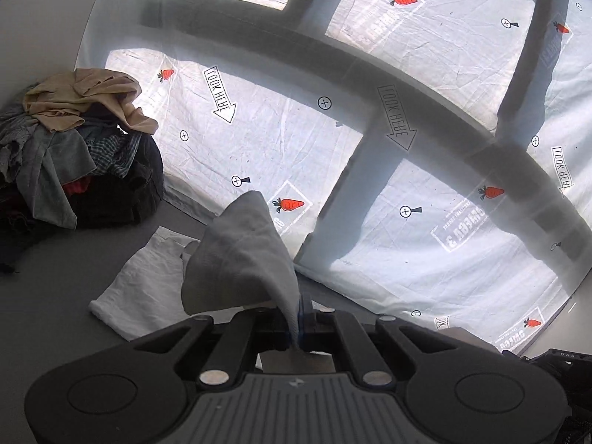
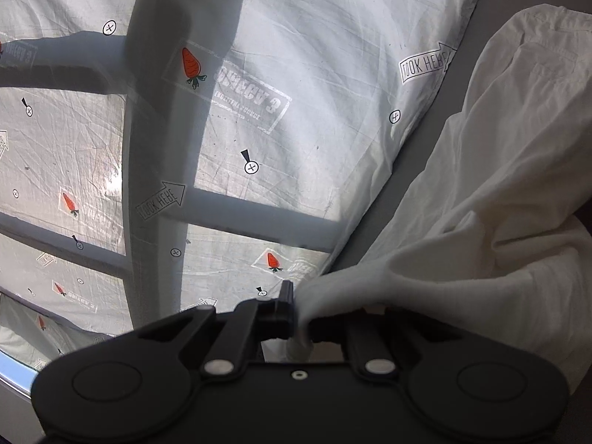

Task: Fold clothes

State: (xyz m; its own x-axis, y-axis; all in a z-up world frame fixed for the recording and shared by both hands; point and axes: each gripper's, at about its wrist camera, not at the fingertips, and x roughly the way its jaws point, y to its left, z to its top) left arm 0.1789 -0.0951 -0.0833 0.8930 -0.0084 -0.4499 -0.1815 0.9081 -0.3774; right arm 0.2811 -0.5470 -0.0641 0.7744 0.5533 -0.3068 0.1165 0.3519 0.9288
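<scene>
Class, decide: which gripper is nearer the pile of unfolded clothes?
Left. The left gripper sees the clothes pile nearby, to its left. The right gripper, clamping the white garment, has no pile in view.

- White printed sheet with carrots, arrows and crossed circles, spread flat over the grey tabletop.
- Crossed by dark window-frame shadows.
- Bare tabletop strip beside the sheet's edge.
</scene>
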